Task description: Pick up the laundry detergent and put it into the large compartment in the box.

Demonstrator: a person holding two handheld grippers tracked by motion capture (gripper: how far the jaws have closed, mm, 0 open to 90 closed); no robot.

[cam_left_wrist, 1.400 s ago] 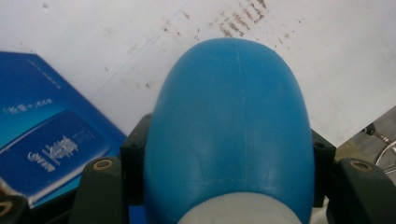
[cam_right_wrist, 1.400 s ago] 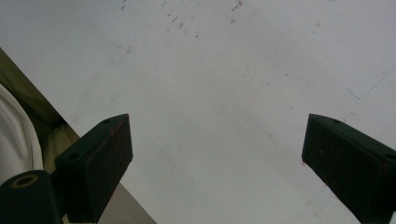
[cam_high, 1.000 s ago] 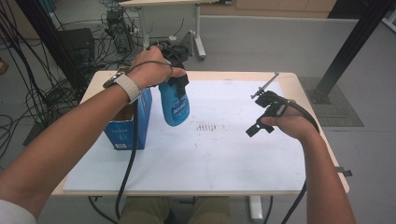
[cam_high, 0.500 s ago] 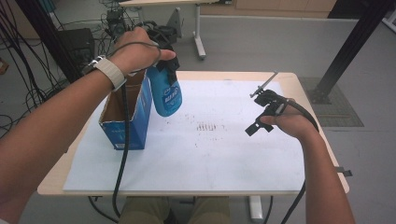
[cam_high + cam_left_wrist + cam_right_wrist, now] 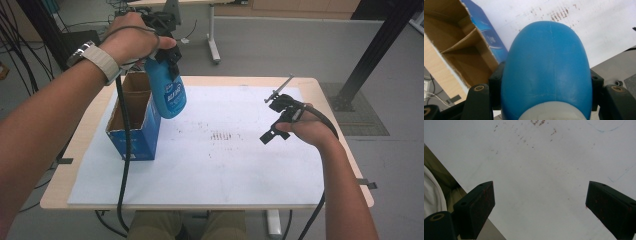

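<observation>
Your left tongs (image 5: 165, 42) are clamped on the neck of a blue bottle (image 5: 167, 92), and you are holding it in the air with its rounded base hanging down. Compared with a moment ago, the bottle has risen and drifted toward the far-left corner of the worktop (image 5: 320, 90), so it now hangs above the far right edge of the open blue cardboard box (image 5: 135, 127) (the box's brown divided inside lies below and to the left of those tongs in the left gripper view). That lift probably means the bottle is either freshly out of the box or about to go down into a compartment; the pictures cannot settle which. Your right tongs (image 5: 274, 116) hang wide open and empty over the white sheet (image 5: 200, 170), well apart from bottle and box.
</observation>
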